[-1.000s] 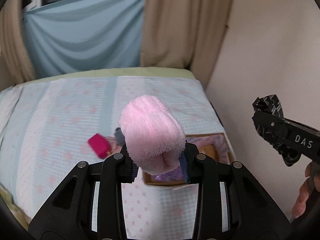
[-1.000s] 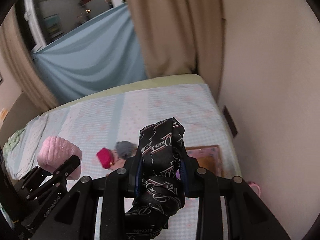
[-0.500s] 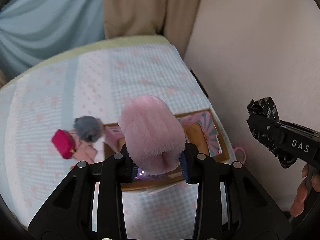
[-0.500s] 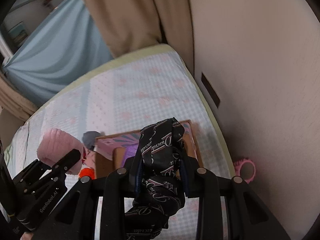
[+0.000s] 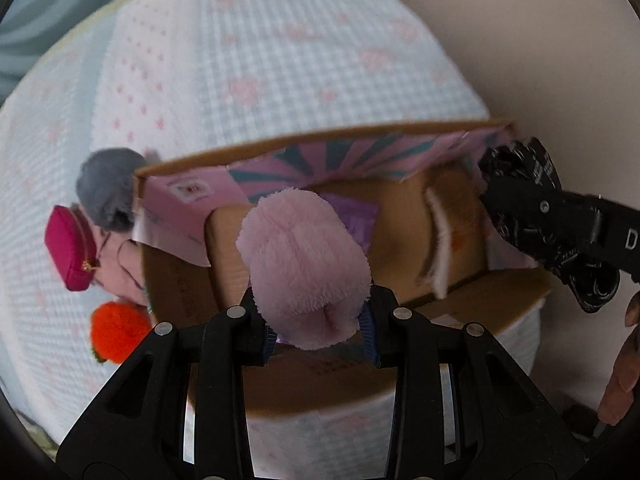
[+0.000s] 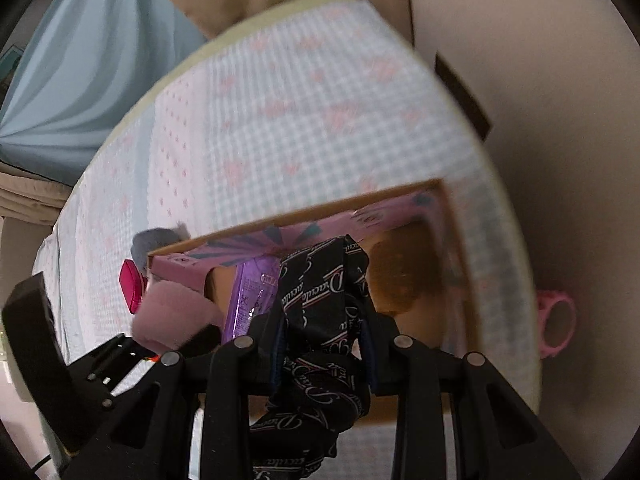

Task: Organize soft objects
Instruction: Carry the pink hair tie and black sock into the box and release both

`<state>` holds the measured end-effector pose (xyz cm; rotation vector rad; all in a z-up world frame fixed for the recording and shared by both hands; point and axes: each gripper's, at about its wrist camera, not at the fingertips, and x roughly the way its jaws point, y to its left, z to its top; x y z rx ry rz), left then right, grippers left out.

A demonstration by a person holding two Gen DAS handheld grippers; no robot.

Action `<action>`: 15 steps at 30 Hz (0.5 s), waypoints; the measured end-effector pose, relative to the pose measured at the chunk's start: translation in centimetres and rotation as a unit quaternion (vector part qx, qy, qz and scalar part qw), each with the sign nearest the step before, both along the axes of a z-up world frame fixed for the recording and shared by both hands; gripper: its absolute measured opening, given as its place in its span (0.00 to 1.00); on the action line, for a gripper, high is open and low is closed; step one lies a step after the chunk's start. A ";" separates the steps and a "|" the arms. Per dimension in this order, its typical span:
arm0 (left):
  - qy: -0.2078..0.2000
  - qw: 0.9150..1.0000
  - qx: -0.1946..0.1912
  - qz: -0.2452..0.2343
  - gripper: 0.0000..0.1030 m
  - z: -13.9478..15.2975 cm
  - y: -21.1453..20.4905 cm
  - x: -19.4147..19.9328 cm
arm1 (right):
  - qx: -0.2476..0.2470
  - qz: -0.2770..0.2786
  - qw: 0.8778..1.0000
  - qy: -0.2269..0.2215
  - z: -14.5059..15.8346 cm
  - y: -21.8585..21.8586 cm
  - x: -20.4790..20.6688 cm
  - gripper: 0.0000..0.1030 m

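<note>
Left gripper [image 5: 320, 330] is clamped tight on a fluffy pale-pink plush roll [image 5: 306, 268], poised over the open brown cardboard box with pink inner flaps [image 5: 280, 152]. Right gripper [image 6: 324, 350] pinches a black fabric band with white script lettering [image 6: 320, 300], hanging above the same box. Inside, a shiny purple packet [image 6: 250, 296] leans on the left wall. Just left of the box, on the pale-blue checked bedspread [image 5: 280, 60]: a grey pompom [image 5: 106, 188], a magenta zip pouch [image 5: 70, 248], an orange plush [image 5: 116, 330].
</note>
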<state>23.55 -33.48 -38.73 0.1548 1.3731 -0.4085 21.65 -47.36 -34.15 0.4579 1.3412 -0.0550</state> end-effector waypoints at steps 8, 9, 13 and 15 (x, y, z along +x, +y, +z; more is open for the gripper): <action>0.021 0.999 0.027 -0.039 0.99 -2.5 -0.7 0.9 | 0.043 0.001 0.999 0.025 -3.6 0.4 2.0 0.77; 0.014 0.998 0.035 -0.041 1.00 -2.3 -0.6 0.8 | 0.046 -0.004 0.999 0.023 -3.8 0.2 1.9 1.00; 0.017 0.998 0.035 -0.045 1.00 -2.7 0.6 0.7 | 0.025 0.001 0.999 0.032 -4.1 -0.3 1.5 1.00; 0.020 0.998 0.037 -0.039 1.00 -2.9 1.2 0.7 | 0.016 0.005 0.999 0.031 -4.0 -0.4 1.2 1.00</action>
